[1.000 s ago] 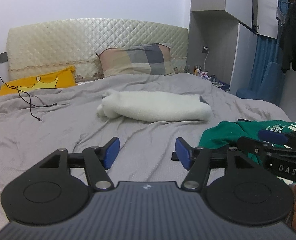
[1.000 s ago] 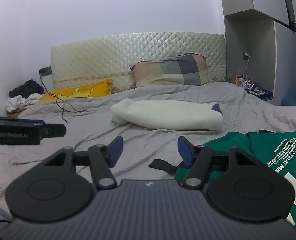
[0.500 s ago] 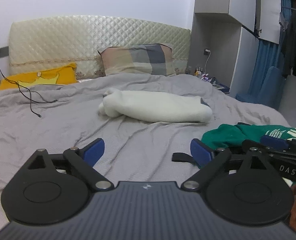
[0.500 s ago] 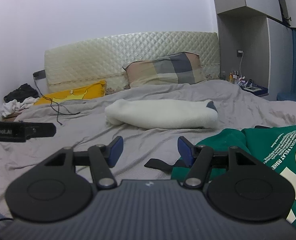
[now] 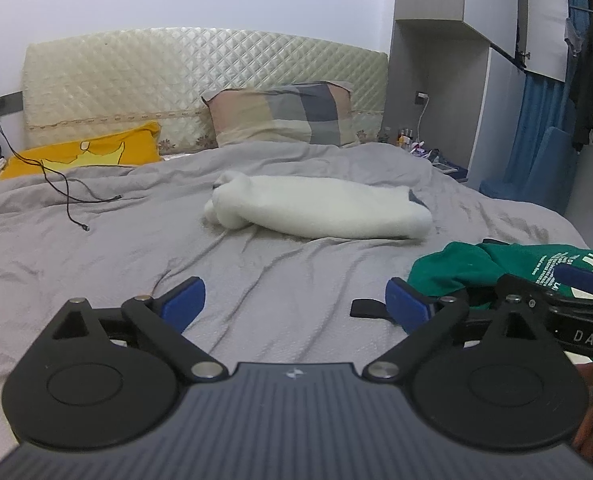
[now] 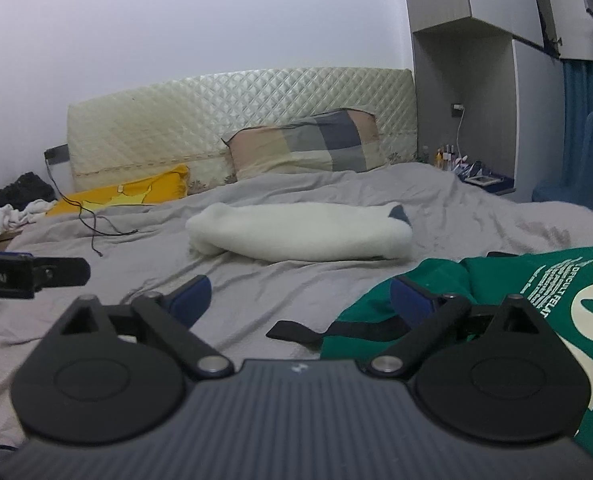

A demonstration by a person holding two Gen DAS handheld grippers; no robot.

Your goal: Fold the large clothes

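A green garment with white print (image 6: 536, 292) lies crumpled on the grey bed sheet (image 6: 296, 280) at the near right; it also shows at the right of the left wrist view (image 5: 464, 268). A black strap (image 6: 292, 330) sticks out from its left edge. My right gripper (image 6: 299, 298) hovers over that edge with its jaws opening; the pads press on nothing. My left gripper (image 5: 296, 304) is open over bare sheet, just left of the green garment. A folded white fleece garment (image 5: 320, 212) lies farther up the bed.
A plaid pillow (image 5: 284, 114) and a yellow pillow (image 5: 84, 154) lean on the quilted headboard (image 5: 176, 76). A black cable (image 5: 68, 196) trails over the sheet at the left. A nightstand (image 6: 480, 178) and cupboards stand right; dark clothes (image 5: 592, 80) hang beyond.
Both grippers' jaws have spread wide apart, the left first and the right in the last half second. Neither hand has shifted noticeably, and the clothes lie as before.
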